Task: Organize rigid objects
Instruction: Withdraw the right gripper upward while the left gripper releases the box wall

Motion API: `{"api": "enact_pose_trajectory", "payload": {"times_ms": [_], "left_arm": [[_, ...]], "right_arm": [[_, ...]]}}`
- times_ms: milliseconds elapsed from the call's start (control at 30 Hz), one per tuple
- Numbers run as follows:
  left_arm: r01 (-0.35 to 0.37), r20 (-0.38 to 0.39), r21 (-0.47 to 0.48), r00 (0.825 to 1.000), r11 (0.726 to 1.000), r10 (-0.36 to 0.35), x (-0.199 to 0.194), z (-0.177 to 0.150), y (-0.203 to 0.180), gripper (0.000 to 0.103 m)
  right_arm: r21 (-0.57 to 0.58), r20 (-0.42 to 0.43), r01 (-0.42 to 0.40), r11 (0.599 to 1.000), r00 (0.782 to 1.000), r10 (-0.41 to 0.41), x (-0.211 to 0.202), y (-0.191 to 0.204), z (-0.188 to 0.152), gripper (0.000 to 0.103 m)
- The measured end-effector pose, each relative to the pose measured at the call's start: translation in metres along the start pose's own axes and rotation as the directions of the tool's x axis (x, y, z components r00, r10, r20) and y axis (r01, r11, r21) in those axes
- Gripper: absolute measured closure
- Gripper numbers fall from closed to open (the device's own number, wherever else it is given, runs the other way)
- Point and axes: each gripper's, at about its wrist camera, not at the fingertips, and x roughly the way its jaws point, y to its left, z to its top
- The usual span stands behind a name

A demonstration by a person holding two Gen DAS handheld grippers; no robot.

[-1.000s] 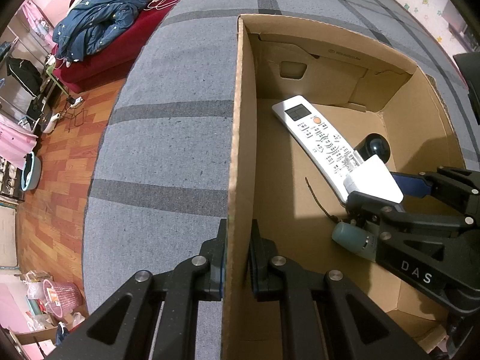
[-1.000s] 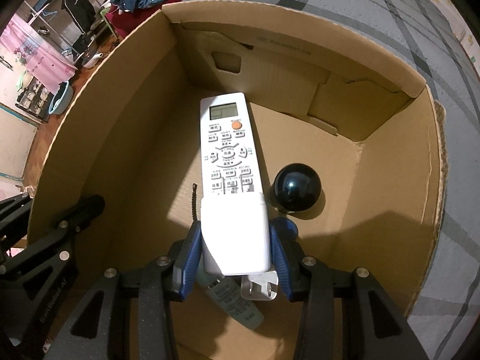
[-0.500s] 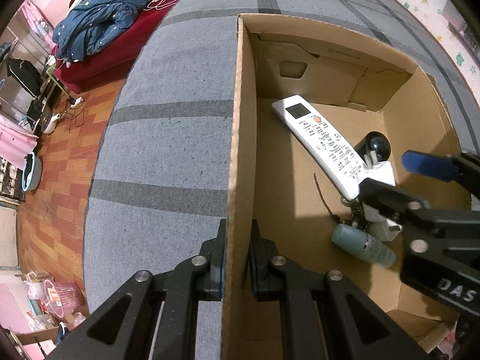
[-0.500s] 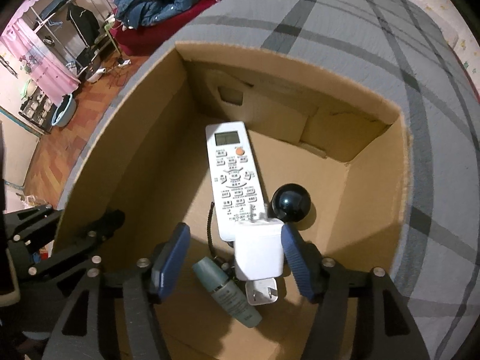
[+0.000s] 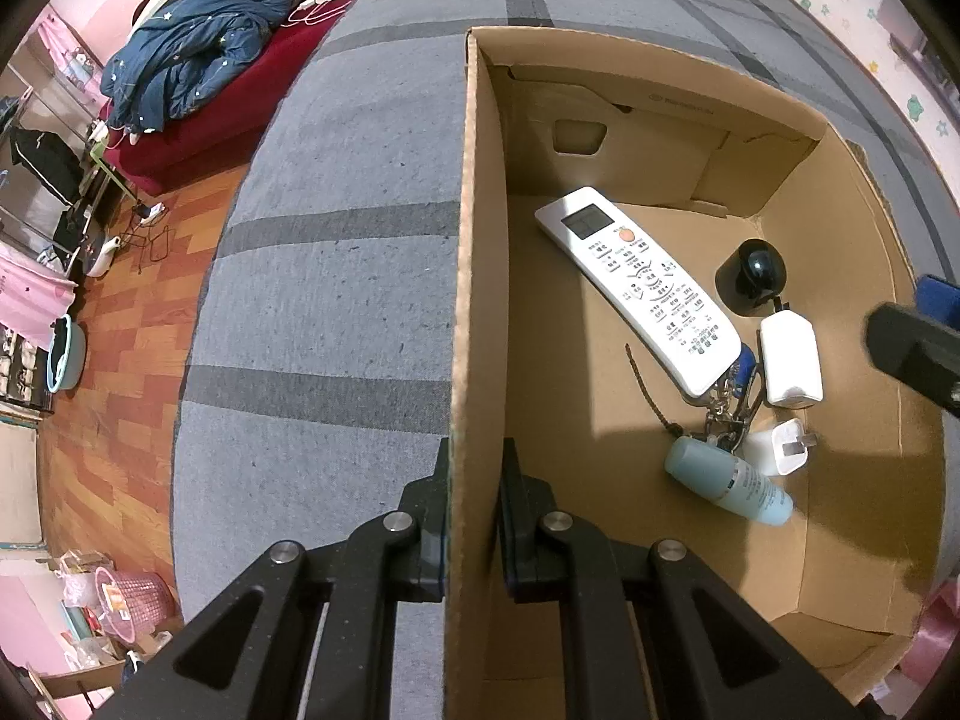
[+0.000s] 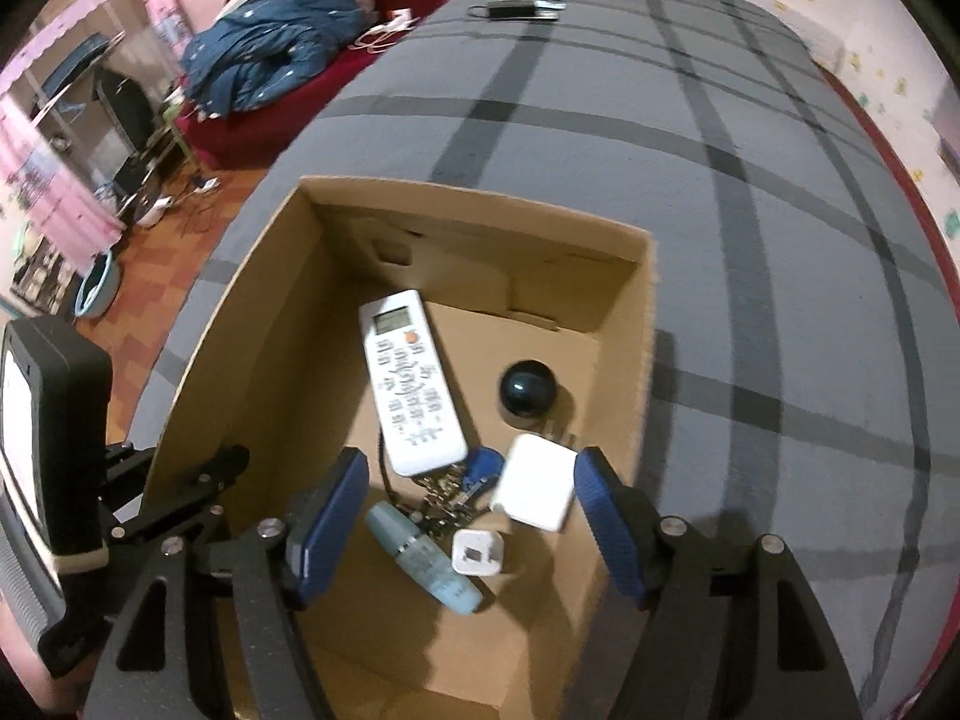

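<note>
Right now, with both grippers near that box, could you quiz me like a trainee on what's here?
1. True or false: the left gripper is clamped on the cardboard box wall.
2. Which item lies nearest the round black ball? A) blue-green bottle B) white power bank C) wall plug adapter
3. Fill in: the right gripper is ____ and holds nothing.

Key: 1 true; 2 B; 3 open.

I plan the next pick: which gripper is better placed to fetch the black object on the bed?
Right. The right gripper is open and empty above the box; the left gripper is clamped on its wall. The black object lies far ahead.
</note>
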Motion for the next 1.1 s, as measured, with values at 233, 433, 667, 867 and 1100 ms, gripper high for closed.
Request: {"api": "enact_pose_trajectory", "payload": {"times_ms": [233,433,667,867,1100], "left_arm": [[-0.003,-0.002,0.005,1.000,1.000,0.003,-0.001,0.000,-0.001,0.091],[-0.002,-0.008,-0.001,1.000,1.000,0.002,0.000,0.002,-0.001,0.091],[-0.006,-0.017,-0.025,1.000,1.000,0.006,-0.003,0.005,0.000,0.045],[-0.024,0.023,-0.027,0.999,0.999,0.024,-0.027,0.003,-0.005,0.000],[0.009,-0.003,0.004,1.000,1.000,-0.009,-0.059,-0.004,-0.019,0.000]], "right_arm": [[0.056,0.014,0.045,0.997,0.999,-0.046,-0.018,-0.016,-0.011,0.013],[0.094,0.026,0.066,0.993,0.997,-0.068,-0.028,-0.027,-0.019,0.000],[0.112,0.040,0.063,0.992,0.997,-0.068,-0.035,-0.033,-0.024,0.000],[0.129,0.048,0.066,0.989,0.996,-0.073,-0.043,-0.039,-0.030,0.000],[0.144,0.044,0.068,0.987,0.996,-0.075,-0.062,-0.046,-0.034,0.000]]}}
